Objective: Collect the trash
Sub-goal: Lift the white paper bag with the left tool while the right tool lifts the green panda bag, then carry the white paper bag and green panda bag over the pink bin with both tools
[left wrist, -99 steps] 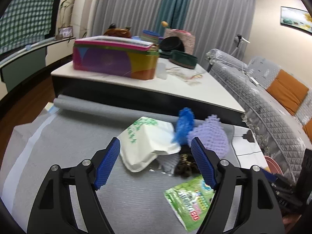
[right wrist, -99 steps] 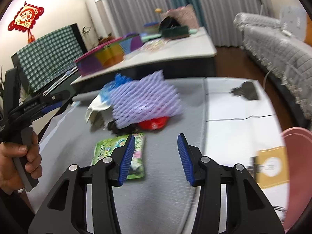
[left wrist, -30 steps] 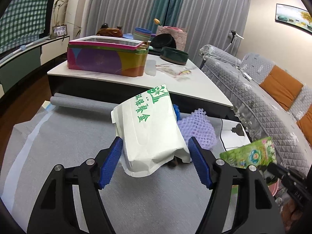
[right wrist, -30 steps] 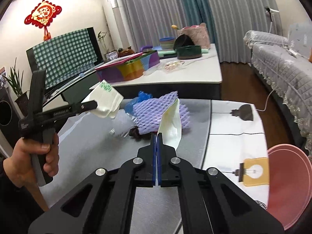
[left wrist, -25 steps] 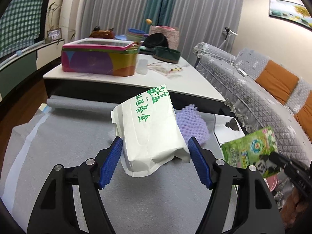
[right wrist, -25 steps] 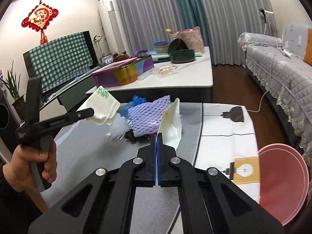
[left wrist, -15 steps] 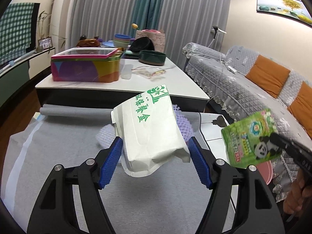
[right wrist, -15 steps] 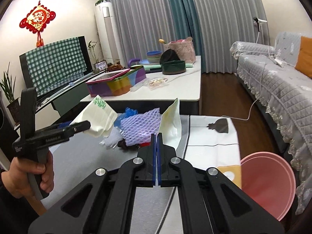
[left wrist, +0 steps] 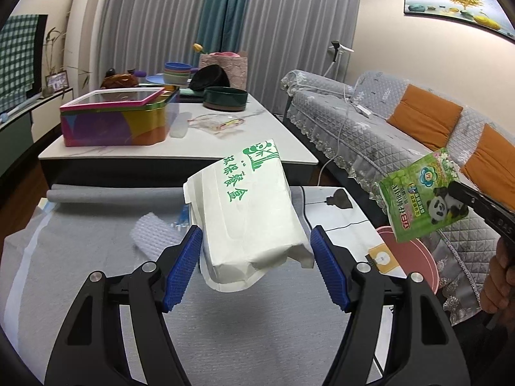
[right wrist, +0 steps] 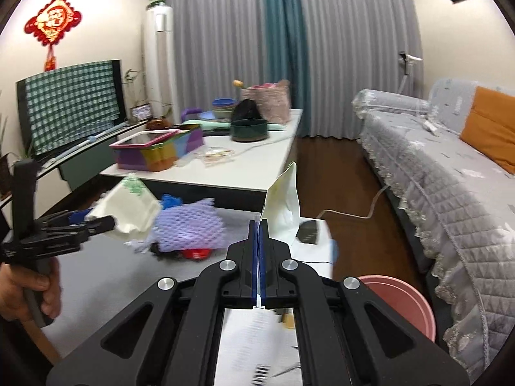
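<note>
Between the blue pads of my left tool [left wrist: 256, 265] sits a white paper bag [left wrist: 248, 212] printed with green characters, clamped from both sides and lifted clear of the grey-covered surface [left wrist: 96, 289]. Its printed end tilts up and away from me. From the right wrist view I see the same bag [right wrist: 128, 207] sticking out of that tool [right wrist: 93, 222], with a hand [right wrist: 30, 289] wrapped round the handle at the left edge.

My right tool [right wrist: 258, 228] is fully closed, its pads pinching the lower edge of a green snack packet [right wrist: 283, 206], which from this side shows only its pale back standing upright. In the left wrist view the packet [left wrist: 421, 196] shows its green front with a panda, hanging in the air to the right, over a pink bin [left wrist: 415, 257] on the floor beside the sofa [left wrist: 386, 128].

Left on the surface is a small heap: a purple foam net [right wrist: 190, 222], something blue [right wrist: 170, 201] just behind it, a red scrap [right wrist: 196, 252] and a dark bit under its near edge, which I cannot make out. Nearer my left tool lies a clear bubbled piece [left wrist: 154, 231]. Beyond stands a white coffee table [left wrist: 193, 141] carrying a multicoloured tin [left wrist: 119, 122] and a dark green bowl [left wrist: 225, 98].
</note>
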`<move>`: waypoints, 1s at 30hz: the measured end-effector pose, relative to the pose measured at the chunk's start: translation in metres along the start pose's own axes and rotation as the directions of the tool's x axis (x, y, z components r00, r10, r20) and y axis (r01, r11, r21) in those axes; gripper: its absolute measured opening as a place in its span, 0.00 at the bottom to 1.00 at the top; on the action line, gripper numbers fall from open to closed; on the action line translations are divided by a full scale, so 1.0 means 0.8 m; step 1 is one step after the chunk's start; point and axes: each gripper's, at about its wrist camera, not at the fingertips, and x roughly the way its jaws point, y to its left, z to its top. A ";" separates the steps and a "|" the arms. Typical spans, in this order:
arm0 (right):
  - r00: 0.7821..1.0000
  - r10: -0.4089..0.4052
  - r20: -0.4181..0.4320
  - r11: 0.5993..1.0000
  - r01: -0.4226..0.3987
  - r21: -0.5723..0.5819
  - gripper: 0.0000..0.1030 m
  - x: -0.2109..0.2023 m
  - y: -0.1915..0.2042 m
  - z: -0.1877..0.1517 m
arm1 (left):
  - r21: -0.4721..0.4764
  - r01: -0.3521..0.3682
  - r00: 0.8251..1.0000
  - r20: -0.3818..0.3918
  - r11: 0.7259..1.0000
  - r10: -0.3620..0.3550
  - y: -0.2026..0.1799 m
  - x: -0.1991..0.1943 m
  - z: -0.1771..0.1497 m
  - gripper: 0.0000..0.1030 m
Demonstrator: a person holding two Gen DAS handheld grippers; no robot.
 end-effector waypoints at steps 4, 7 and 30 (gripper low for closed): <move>0.999 -0.037 0.013 0.999 0.037 0.035 0.01 0.001 -0.022 -0.013 | 0.013 0.011 1.000 -0.010 1.000 -0.011 -0.011 0.007 -0.001 0.66; 0.999 -0.047 0.011 0.997 0.046 0.054 0.01 0.002 -0.035 -0.019 | 0.031 0.020 1.000 -0.022 0.999 -0.019 -0.022 0.014 -0.005 0.66; 0.990 -0.141 -0.019 0.981 0.143 0.135 0.01 -0.001 -0.117 -0.050 | 0.099 0.104 0.993 -0.073 0.990 -0.097 -0.106 0.066 -0.004 0.66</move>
